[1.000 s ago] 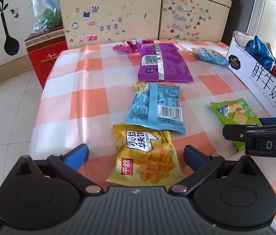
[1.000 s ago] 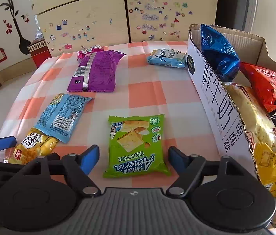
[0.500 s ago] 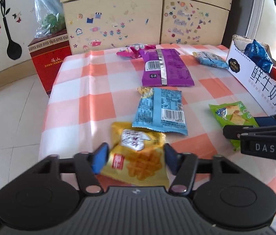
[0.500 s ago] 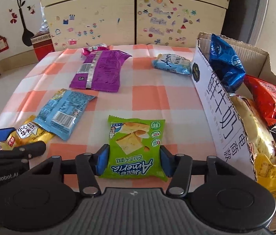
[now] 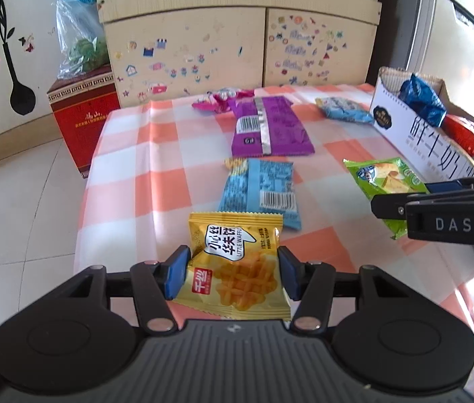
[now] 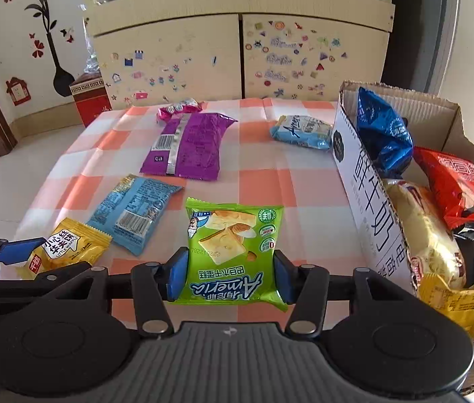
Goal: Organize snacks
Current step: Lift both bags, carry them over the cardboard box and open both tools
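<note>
The left hand-held gripper (image 5: 233, 273) is clamped on the yellow waffle packet (image 5: 237, 265), its blue pads pressed against the packet's two side edges, and the packet is seen tilted up from the checked table (image 5: 176, 181). The right hand-held gripper (image 6: 230, 273) is likewise closed on the green cracker packet (image 6: 233, 255), which is pinched at both sides near its lower end. Just ahead of the left hand-held gripper a light blue packet (image 5: 260, 191) is left lying flat, and further ahead a purple packet (image 5: 270, 127) and a small pink packet (image 5: 223, 99) are seen; a pale blue packet (image 6: 302, 131) rests far ahead of the right hand-held gripper, just beside the box. To the right of the right hand-held gripper the open cardboard box (image 6: 364, 181) is found, already loaded with blue, red and yellow bags. The step in hand is judged to be the pick-up of two snacks at once. For the next move, both packets would need to be carried rightward over the box wall and released inside, the right one first since it is nearer, with care that the thin wrappers are not allowed to slip from the pads.
</note>
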A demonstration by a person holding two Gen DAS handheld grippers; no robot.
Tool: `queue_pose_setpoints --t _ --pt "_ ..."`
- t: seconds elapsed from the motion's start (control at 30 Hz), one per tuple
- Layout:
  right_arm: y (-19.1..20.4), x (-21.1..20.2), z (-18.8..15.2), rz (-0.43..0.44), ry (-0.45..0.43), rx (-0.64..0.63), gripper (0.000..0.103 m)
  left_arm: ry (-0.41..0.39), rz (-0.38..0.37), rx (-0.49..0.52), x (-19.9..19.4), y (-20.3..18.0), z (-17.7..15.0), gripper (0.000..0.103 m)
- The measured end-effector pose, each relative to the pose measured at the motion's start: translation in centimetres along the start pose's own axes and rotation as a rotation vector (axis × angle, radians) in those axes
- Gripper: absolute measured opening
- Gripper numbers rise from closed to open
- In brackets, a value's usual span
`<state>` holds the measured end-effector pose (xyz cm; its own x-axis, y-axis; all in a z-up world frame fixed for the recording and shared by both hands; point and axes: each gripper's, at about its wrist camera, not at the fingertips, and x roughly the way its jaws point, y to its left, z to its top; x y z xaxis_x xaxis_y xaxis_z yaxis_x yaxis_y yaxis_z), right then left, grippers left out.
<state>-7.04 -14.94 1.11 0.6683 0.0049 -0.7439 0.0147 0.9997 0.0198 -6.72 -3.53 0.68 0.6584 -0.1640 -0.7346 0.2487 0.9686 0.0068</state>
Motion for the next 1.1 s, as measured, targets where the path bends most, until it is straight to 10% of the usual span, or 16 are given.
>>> queue_pose_setpoints --t 1.1 --pt "-7.1 -10.3 4.6 -0.047 -0.232 -0.018 0.059 -0.147 -0.118 0.038 -5.4 -5.7 5.3 0.055"
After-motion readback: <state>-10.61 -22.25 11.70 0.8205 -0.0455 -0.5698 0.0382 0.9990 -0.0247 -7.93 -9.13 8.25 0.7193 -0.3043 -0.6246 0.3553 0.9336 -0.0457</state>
